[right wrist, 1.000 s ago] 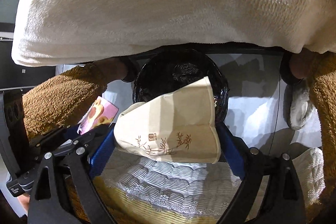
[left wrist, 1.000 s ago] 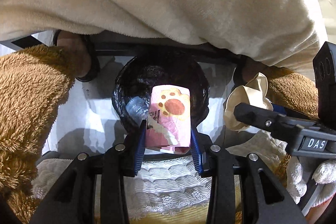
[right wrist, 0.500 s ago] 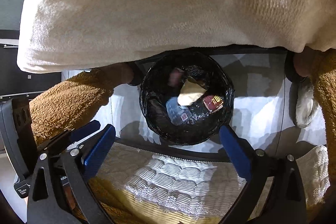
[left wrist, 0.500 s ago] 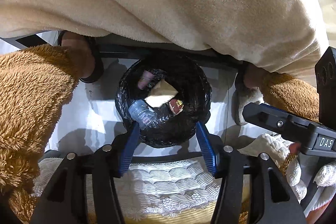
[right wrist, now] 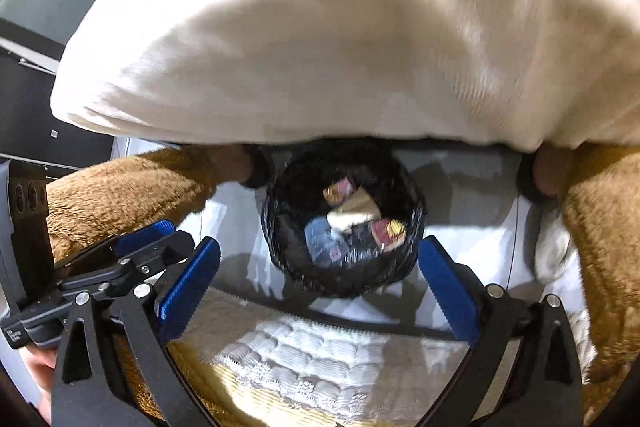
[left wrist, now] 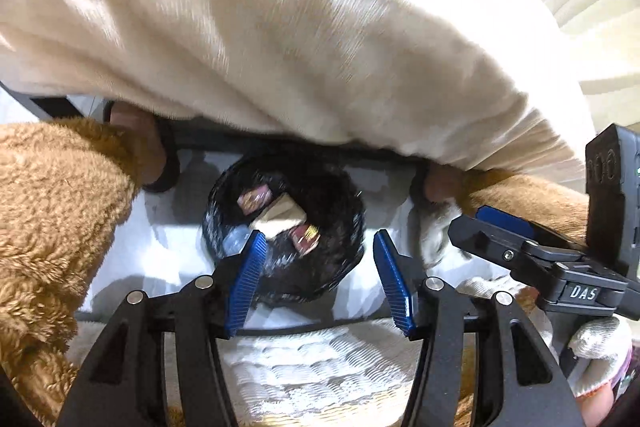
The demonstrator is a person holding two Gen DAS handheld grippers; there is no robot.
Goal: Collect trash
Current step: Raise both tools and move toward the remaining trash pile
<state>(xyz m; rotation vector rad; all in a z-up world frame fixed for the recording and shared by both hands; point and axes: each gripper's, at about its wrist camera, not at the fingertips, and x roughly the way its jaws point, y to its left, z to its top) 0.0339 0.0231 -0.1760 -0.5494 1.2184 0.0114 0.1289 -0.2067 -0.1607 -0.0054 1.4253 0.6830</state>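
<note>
While both grippers are held above black-lined bin (right wrist: 344, 227), trash is seen inside bin: beige paper bag (right wrist: 352, 213), pink wrapper (left wrist: 254, 197), clear bottle (right wrist: 324, 243), red packet (right wrist: 388, 231). Left gripper (left wrist: 318, 275) fingers parted, nothing between. Right gripper (right wrist: 320, 277) fingers spread wide, nothing gripped. Cream blanket (left wrist: 280, 39) draped beyond bin.

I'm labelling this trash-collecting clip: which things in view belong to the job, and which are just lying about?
Part of the job:
- black-lined bin
- beige paper bag, pink wrapper, clear bottle and red packet in the bin
- left gripper and right gripper, both open and empty

Just lying about:
- cream blanket
- white quilted pad
- slipper
</note>
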